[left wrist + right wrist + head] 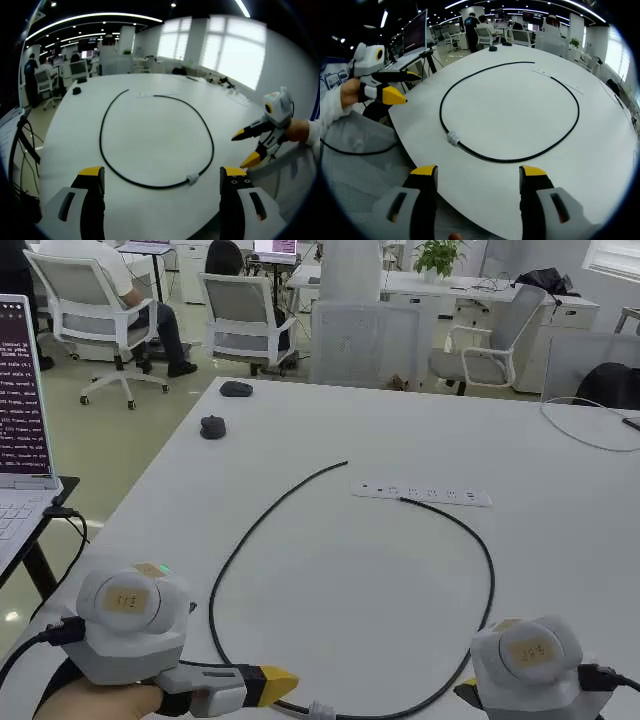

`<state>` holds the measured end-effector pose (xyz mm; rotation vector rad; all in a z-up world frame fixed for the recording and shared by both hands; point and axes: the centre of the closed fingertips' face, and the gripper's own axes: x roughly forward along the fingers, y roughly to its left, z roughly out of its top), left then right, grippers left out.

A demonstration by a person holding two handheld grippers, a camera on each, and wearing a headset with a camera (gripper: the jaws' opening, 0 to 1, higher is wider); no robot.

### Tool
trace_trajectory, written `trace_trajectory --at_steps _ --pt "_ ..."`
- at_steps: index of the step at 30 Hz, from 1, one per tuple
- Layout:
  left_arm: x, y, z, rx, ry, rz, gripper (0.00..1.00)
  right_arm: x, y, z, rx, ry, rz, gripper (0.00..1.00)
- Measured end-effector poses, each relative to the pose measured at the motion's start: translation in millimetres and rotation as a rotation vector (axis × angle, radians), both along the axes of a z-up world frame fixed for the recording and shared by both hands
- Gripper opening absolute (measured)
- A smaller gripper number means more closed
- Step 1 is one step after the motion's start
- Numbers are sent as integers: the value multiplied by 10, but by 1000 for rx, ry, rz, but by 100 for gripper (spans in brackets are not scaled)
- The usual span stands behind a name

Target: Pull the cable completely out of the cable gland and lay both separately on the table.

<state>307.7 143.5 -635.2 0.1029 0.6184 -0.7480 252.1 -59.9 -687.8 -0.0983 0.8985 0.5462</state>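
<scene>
A long black cable lies in a wide loop on the white table. A small white cable gland sits on the cable at the loop's near side, close to the table's front edge. The cable passes through it. My left gripper is just left of the gland, above the table's edge, open and holding nothing. In the left gripper view the gland lies ahead between the open jaws. My right gripper hovers right of the gland, open; its own view has the gland ahead, slightly left.
A white power strip lies at the loop's far right, by one cable end. A dark mouse and another dark object sit at the far left. A laptop stands left of the table. Office chairs stand behind.
</scene>
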Motion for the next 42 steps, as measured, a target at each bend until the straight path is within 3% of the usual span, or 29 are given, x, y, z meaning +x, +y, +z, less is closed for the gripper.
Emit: trace_trajectory --at_steps 2,4,7,11,15,26,32,42 --pt "7 74 -70 17 35 26 95 -5 25 2 2 1 6 68" --pt "31 31 -55 -11 41 30 94 -13 50 5 4 0 15 68" --pt "36 -26 -34 -40 41 27 94 -22 63 -3 3 2 23 68" --pt "31 -30 -57 -20 40 16 93 -20 40 -4 3 4 16 67" --pt "26 -55 -30 -39 39 14 92 -15 22 7 7 2 4 66" --pt "13 -88 -15 -32 31 0 91 -38 30 -17 3 11 15 65" --pt "-11 -76 -76 -20 55 -6 89 -24 25 -12 15 11 0 65" --pt "-4 -86 -81 -19 61 -6 89 -51 43 -37 23 25 14 65"
